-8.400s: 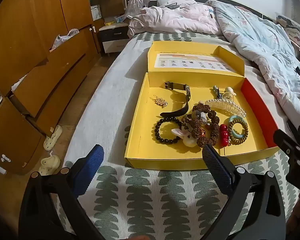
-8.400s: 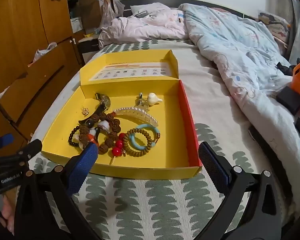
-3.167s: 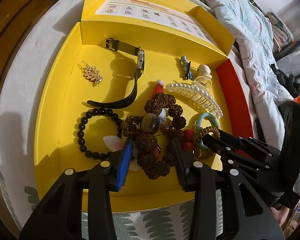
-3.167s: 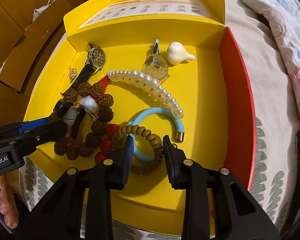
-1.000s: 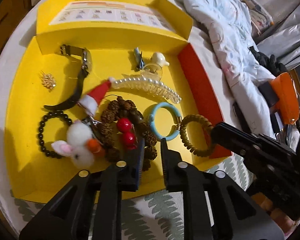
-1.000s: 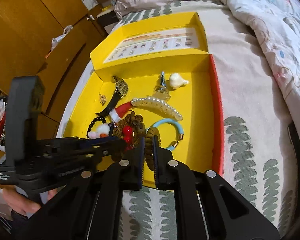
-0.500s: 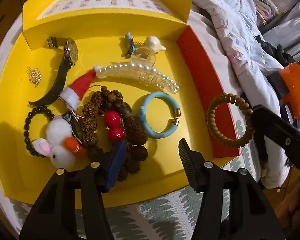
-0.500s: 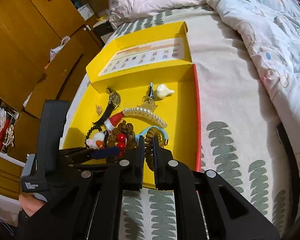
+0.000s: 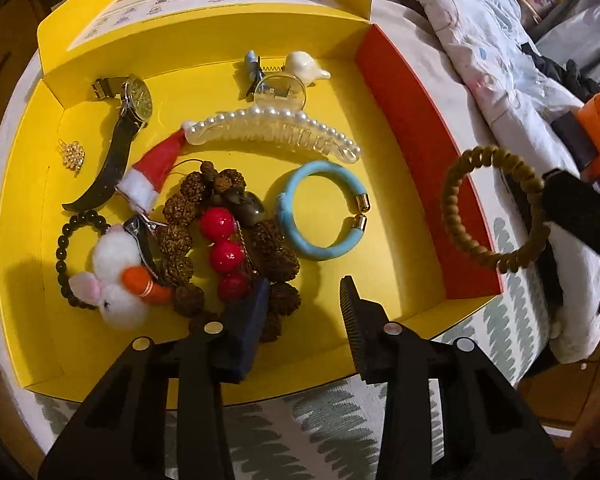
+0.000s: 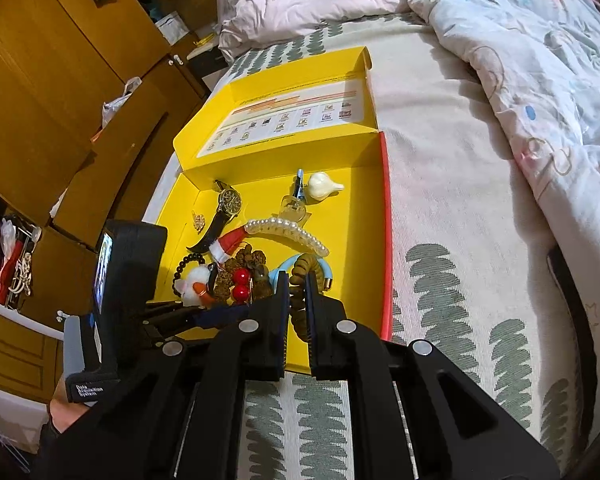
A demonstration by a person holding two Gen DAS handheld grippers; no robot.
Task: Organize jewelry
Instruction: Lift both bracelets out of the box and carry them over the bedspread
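A yellow box (image 9: 384, 268) (image 10: 352, 216) on the bed holds a tangle of jewelry: brown seed-bead bracelet (image 9: 180, 210), red beads (image 9: 217, 223), blue bangle (image 9: 320, 210), pearl hair claw (image 9: 272, 132), watch (image 9: 134, 98), black bead bracelet (image 9: 62, 254) and a plush rabbit clip (image 9: 116, 276). My left gripper (image 9: 304, 300) is open and empty over the box's front, beside the seed beads. My right gripper (image 10: 296, 280) is shut on an olive coil bracelet (image 9: 496, 208) (image 10: 300, 280), held in the air above the box's red right wall (image 9: 416, 140).
The bed has a leaf-print sheet (image 10: 440, 280) around the box and a rumpled quilt (image 10: 540, 60) at the right. Wooden drawers (image 10: 80, 120) stand at the left. The box lid (image 10: 296, 116) stands open at the back.
My right gripper has lifted the olive coil bracelet up and to the right, out of the box. My left gripper has opened and let go of the seed-bead tangle.
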